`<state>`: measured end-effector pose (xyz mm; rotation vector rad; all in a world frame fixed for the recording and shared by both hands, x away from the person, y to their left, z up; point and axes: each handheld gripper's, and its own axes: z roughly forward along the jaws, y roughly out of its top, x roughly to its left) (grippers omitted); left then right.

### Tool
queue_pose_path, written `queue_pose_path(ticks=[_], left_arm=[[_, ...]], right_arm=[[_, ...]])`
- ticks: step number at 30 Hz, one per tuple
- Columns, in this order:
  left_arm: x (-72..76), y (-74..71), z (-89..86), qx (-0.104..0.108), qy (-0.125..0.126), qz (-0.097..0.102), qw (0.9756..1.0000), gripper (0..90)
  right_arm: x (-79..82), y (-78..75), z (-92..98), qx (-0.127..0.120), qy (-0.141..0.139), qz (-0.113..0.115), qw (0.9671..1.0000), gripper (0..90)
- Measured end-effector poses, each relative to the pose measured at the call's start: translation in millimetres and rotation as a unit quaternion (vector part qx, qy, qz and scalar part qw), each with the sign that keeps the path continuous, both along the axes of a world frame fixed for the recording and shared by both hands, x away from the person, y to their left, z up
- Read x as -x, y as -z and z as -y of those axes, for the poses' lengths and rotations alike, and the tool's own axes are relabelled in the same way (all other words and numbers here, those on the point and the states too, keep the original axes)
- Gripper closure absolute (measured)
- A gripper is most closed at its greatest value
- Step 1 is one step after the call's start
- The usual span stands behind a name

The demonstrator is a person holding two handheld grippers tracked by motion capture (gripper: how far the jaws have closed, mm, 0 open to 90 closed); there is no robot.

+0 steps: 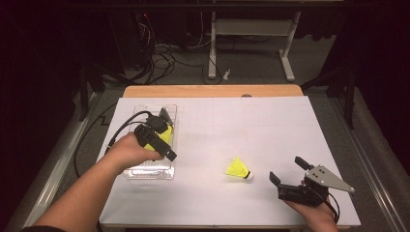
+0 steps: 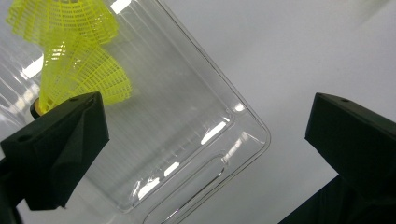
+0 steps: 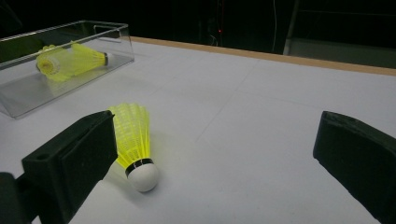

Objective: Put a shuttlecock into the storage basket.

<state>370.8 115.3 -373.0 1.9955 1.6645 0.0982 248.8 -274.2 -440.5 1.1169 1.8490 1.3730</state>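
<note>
One yellow shuttlecock (image 1: pixel 239 169) lies on its side on the white counter (image 1: pixel 270 125), just ahead of the right gripper (image 1: pixel 289 175), whose jaws stand wide with nothing between them. It looks featherlight, so a nudge would likely send it rolling; the mesh skirt should crush easily, so I'd take it near the firm white cork (image 3: pixel 142 177), gently. The left gripper (image 1: pixel 162 137) hangs over the clear plastic tray (image 1: pixel 151 172), jaws also spread and empty. In the tray lie yellow shuttlecocks (image 2: pixel 77 60): two nested, I think, though the mesh overlaps and I can't be sure. That would make three shuttlecocks, one tray.
</note>
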Motion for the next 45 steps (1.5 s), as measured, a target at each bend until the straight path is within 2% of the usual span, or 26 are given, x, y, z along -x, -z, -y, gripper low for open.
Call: queue_pose_path(ticks=[11,33,43,45], left_arm=[[3.2,-5.0,16.6,0.009,0.012,0.006,0.9999,0.9],[10.8,10.8,60.1,0.009,0.051,-0.005,0.9987,0.9],[16.8,19.0,82.8,0.025,0.065,-0.01,0.9975,0.9],[18.3,21.2,87.0,0.025,0.075,-0.012,0.9968,0.9]], right_arm=[[-0.5,0.0,1.8,-0.004,0.004,-0.001,1.0,0.3],[0.1,-1.1,1.9,-0.003,0.001,0.003,1.0,0.3],[0.2,-1.4,2.2,-0.003,0.001,0.004,1.0,0.3],[0.2,-1.3,2.2,-0.003,0.001,0.003,1.0,0.3]])
